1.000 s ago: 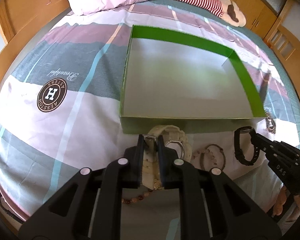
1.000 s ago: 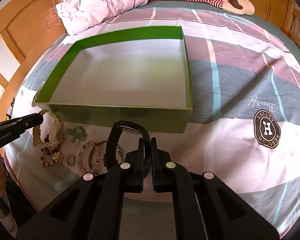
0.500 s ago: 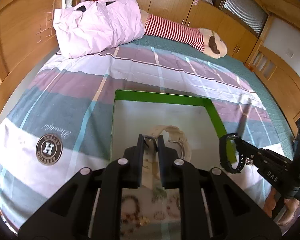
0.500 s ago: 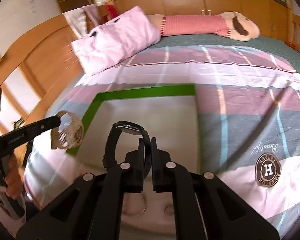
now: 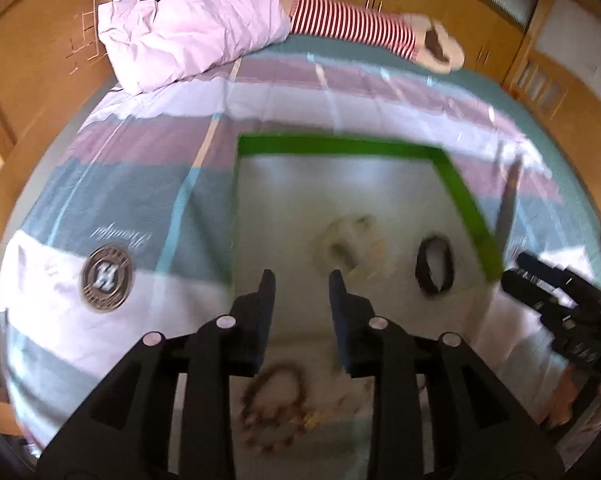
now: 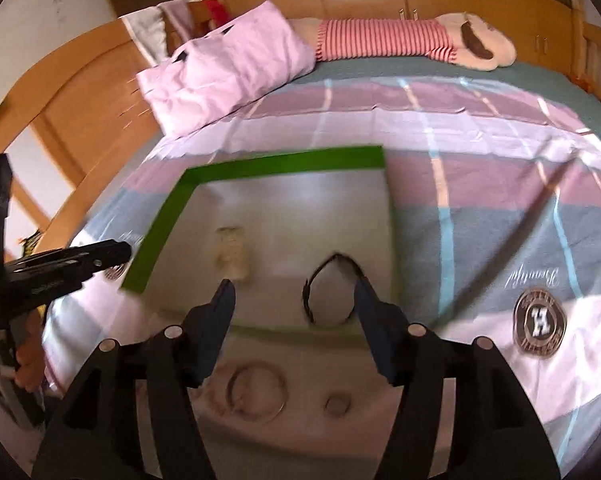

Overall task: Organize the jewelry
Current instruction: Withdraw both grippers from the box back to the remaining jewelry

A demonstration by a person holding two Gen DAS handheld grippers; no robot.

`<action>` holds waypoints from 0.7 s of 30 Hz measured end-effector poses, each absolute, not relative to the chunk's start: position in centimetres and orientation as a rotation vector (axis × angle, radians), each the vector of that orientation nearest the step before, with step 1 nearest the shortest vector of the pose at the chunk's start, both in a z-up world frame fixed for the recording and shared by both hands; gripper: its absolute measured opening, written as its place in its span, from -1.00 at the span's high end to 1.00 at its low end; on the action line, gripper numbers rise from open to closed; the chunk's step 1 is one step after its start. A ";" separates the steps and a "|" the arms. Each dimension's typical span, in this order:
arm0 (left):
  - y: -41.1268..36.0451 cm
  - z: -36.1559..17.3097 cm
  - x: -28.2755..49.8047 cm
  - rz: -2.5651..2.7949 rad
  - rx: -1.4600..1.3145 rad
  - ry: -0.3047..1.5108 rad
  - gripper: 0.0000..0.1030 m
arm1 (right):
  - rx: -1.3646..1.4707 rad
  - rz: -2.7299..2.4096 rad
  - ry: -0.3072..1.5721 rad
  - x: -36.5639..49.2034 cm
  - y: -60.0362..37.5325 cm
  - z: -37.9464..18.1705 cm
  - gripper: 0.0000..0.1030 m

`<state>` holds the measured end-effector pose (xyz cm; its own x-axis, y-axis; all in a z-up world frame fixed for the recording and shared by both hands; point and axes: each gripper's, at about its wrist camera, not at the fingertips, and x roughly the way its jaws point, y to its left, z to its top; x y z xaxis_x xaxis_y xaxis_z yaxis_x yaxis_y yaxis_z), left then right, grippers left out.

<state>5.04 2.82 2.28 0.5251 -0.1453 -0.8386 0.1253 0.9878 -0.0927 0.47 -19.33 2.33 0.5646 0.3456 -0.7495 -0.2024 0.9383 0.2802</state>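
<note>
From my left wrist camera, the left gripper [image 5: 301, 282] stands with its jaws apart and nothing between them. Just ahead of it, inside the green box [image 5: 466, 208], lies the cream watch [image 5: 350, 240], blurred, and to the right of it the black watch [image 5: 434, 264], near the box's right wall. Further right the right gripper [image 5: 518, 268] enters this view from the side, past the box's near right corner; from here I cannot tell its gap.

The right wrist camera settles that: the right gripper [image 6: 294, 294] is spread wide and empty, with the black watch [image 6: 332, 292] lying on the box floor between and just beyond its fingertips. The cream watch [image 6: 231, 254] sits to the left of it in the green box [image 6: 156, 228], and the left gripper [image 6: 116, 254] pokes in from the left edge, beside the box's left wall.

Below the left gripper, on the bed [image 5: 148, 168], this side of the box, I see a beaded bracelet [image 5: 274, 408]. The right view shows instead a thin bangle [image 6: 256, 392] and a small ring [image 6: 336, 404] under its gripper. A pink pillow [image 6: 224, 68] and a striped plush toy [image 6: 400, 40] lie at the far end of the bed.
</note>
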 end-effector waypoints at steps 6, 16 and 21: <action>6.4 -0.2 3.6 -0.057 -0.064 1.118 0.08 | 0.065 0.365 1.046 -1.5 -16.8 -1.9 -0.20; 6.6 -5.3 3.9 0.019 -0.035 1.317 0.04 | -0.008 0.491 1.102 -2.7 -12.9 -4.9 0.17; 6.2 -5.6 3.9 0.021 -0.019 1.322 -0.08 | -0.013 0.507 1.114 -2.7 -11.1 -5.9 0.17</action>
<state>3.89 6.16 -5.58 0.2459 0.0050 -0.9693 -0.0261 0.9997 -0.0015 -2.66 -11.10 -5.86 0.3395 0.3833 -0.8589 -0.3964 0.8865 0.2389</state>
